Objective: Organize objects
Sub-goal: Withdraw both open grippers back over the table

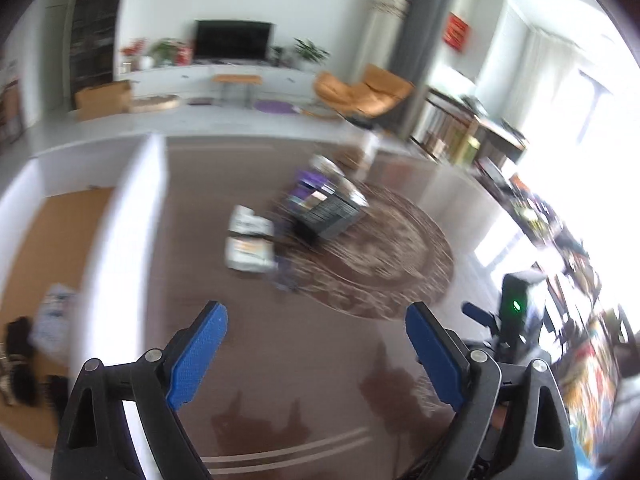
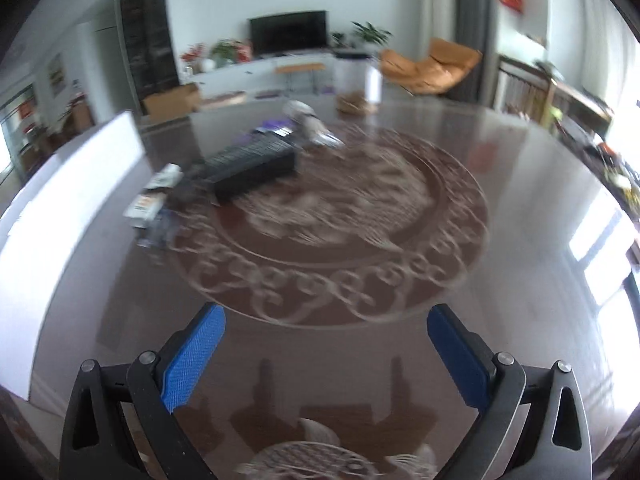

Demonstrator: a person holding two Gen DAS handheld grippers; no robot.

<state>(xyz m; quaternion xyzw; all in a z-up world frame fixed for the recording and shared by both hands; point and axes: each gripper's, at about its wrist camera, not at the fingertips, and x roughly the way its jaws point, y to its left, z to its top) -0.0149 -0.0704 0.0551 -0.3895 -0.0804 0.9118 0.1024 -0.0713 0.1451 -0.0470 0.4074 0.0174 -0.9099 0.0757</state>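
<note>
sitting toward the far left of the dark glossy desk (image 2: 400,340) are the things to be organized: a dark box (image 2: 256,162) lying at the edge of the round patterned inlay (image 2: 340,220), two pale flat packets (image 1: 250,240) just beside it toward the white panel (image 2: 72,200), and a light rounded item (image 2: 306,118) behind the box, too blurred to name. the box is looking stiff and fairly light, probably cardboard with printed faces, so taking it across its narrower sides should be giving a firm hold; the smooth desk is likely letting it slide if nudged. the packets are looking thin, soft and low, needing a pinch at an edge rather than from above. the left claw (image 1: 316,356) is standing wide apart with nothing between its blue pads, well short of the pile. the right claw (image 2: 326,360) is likewise spread wide and empty, hanging over the inlay near the desk's front edge.
</note>
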